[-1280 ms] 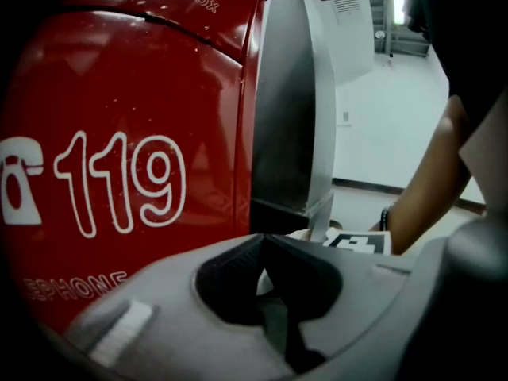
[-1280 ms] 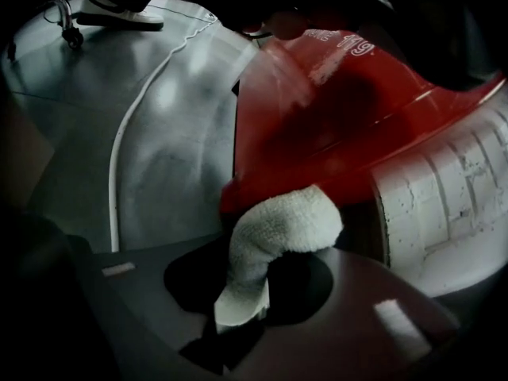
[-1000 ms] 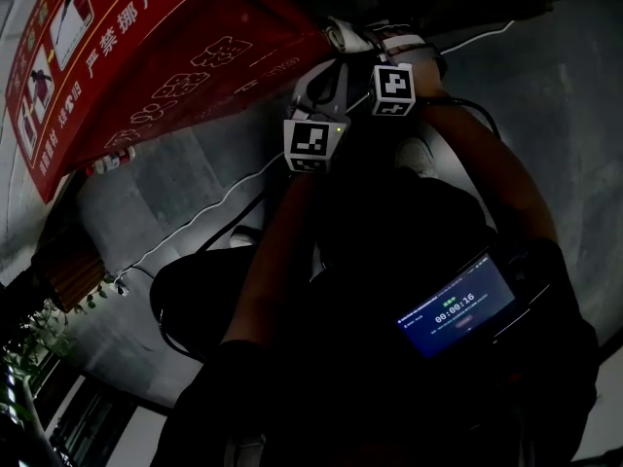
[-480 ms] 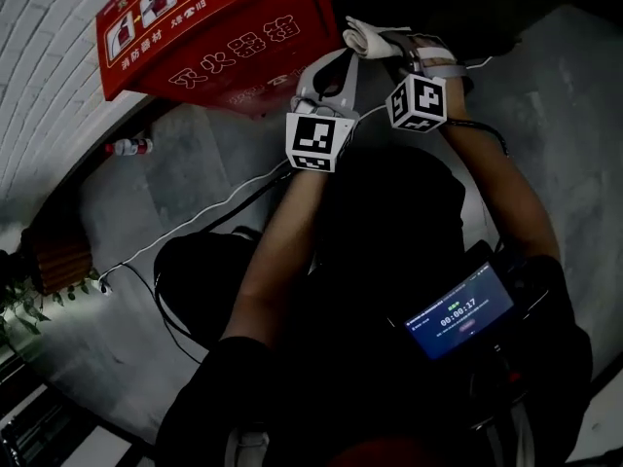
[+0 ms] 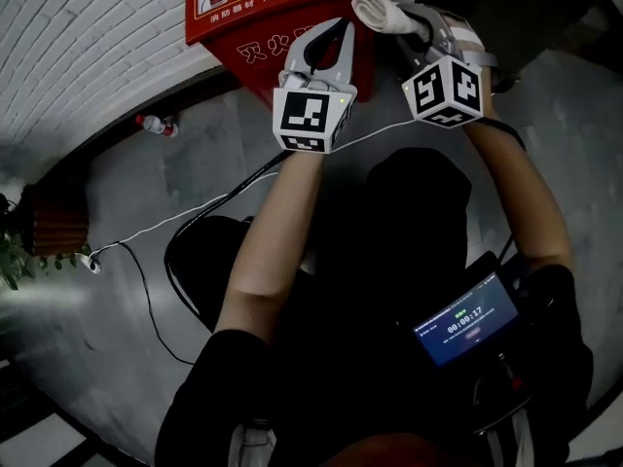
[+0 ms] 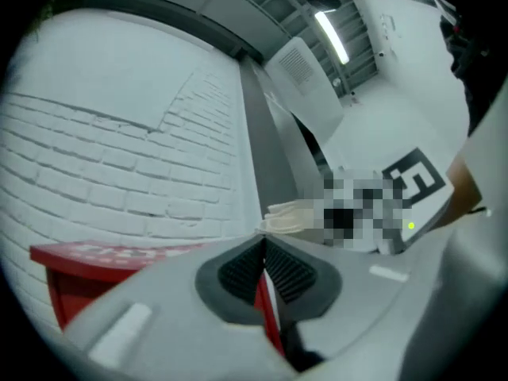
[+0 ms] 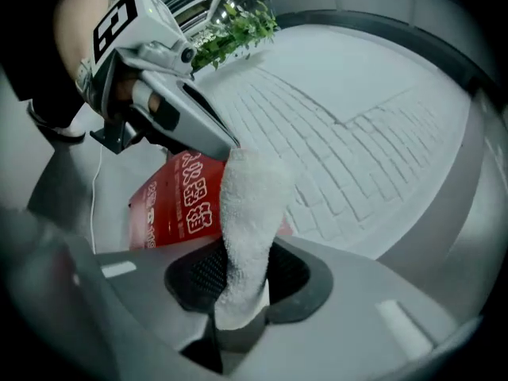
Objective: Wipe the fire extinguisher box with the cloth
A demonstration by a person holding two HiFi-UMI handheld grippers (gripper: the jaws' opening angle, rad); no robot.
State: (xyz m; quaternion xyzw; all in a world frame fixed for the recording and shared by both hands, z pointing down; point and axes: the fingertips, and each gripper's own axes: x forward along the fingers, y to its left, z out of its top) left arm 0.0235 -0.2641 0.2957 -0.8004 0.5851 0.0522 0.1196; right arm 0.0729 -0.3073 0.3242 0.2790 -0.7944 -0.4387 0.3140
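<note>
The cloth (image 7: 248, 213) is clamped in the right gripper (image 7: 238, 288); the left gripper (image 6: 263, 252) is closed on nothing. The fire extinguisher box (image 5: 234, 27) is seen at 12 o'clock; flat, overlapping strokes are advised.

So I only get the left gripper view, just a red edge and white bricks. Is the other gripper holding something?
Observer: Yes, the right gripper is shut on a white cloth, which sticks up from between its jaws.
Operator: And that red thing?
Observer: It's a red fire extinguisher box standing against the brick wall, with white characters across its front.
</note>
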